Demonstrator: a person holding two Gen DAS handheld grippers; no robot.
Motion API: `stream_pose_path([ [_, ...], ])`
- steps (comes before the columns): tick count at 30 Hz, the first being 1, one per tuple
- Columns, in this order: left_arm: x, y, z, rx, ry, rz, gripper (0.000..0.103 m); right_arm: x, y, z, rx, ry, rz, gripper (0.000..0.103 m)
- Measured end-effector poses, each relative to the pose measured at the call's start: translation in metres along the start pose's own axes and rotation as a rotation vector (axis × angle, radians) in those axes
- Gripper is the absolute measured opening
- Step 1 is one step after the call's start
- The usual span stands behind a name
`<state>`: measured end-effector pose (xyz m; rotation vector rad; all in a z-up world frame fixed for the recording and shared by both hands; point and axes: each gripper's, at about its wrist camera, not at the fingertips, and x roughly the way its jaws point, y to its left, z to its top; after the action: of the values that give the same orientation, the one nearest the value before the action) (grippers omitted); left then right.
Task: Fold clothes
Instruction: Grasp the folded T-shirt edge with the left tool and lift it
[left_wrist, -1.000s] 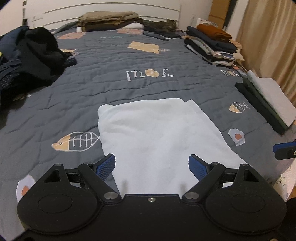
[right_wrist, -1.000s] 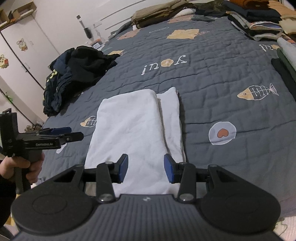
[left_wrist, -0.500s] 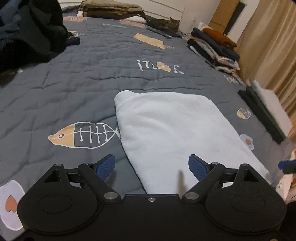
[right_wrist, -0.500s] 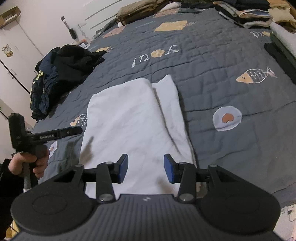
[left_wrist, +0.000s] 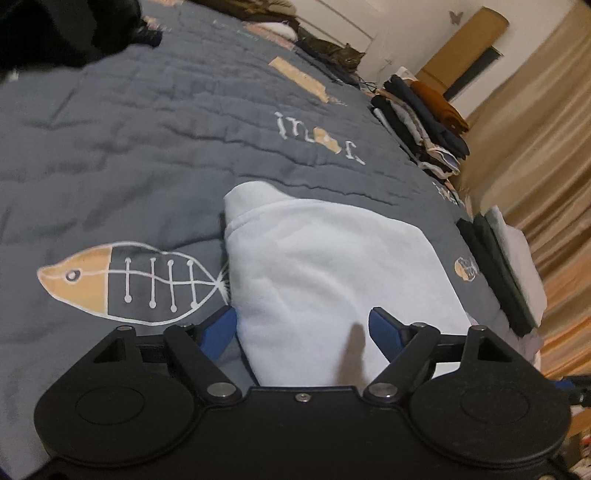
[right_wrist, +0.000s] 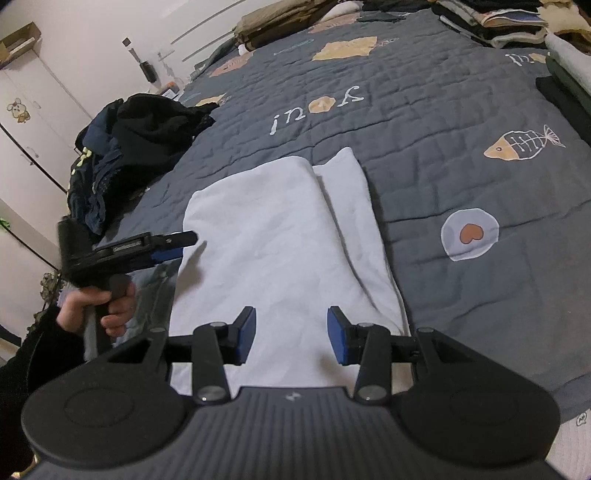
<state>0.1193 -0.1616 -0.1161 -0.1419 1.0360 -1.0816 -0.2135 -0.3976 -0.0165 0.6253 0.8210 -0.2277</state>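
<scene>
Left wrist view: over the last second the camera has dropped low and swung toward the left border of the pale white, partly folded fleece garment (left_wrist: 332, 280), which lies flat on the grey quilted bedspread with fish prints (left_wrist: 122, 155). The left gripper (left_wrist: 302, 330) is spread wide, its blue pads astride the garment's near left edge and holding nothing; the left pad sits over bare quilt just beside the hem. This reads as lining up for a grip on that edge, though whether for another fold or to lift a finished bundle cannot be settled. Open quilt lies to the left and ahead; a stack of folded dark and rust clothes (left_wrist: 424, 122) lines the right bed edge. Right wrist view: the frame has crept closer to the garment (right_wrist: 273, 251), whose folded-over panel leaves a narrow strip exposed along its right side. The right gripper (right_wrist: 291, 334) is partly open and empty, low over the near hem. The left gripper (right_wrist: 166, 247), held in a person's hand (right_wrist: 96, 308), hovers at the left border. A heap of unfolded dark clothes (right_wrist: 129, 147) sits well apart, far left; clear quilt on the right.
</scene>
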Motion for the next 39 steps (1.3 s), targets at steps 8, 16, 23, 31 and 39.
stream_pose_path([
  [8,0.022,0.008,0.007,-0.054,-0.012,-0.038,0.073,0.007,-0.001,0.004,0.010,0.015,0.012,0.041],
  [16,0.034,-0.003,0.010,-0.038,-0.009,-0.045,0.071,0.012,0.010,0.008,-0.001,0.019,0.043,0.041],
  [23,0.026,0.005,0.005,-0.037,0.004,-0.059,0.066,0.014,0.020,0.011,-0.017,0.017,0.078,0.041],
  [31,0.046,0.005,0.015,-0.092,0.023,-0.107,0.069,0.013,0.025,0.012,-0.028,0.015,0.093,0.041],
  [39,0.040,0.005,0.016,-0.074,0.016,-0.145,0.043,0.013,0.026,0.011,-0.023,0.016,0.092,0.041],
])
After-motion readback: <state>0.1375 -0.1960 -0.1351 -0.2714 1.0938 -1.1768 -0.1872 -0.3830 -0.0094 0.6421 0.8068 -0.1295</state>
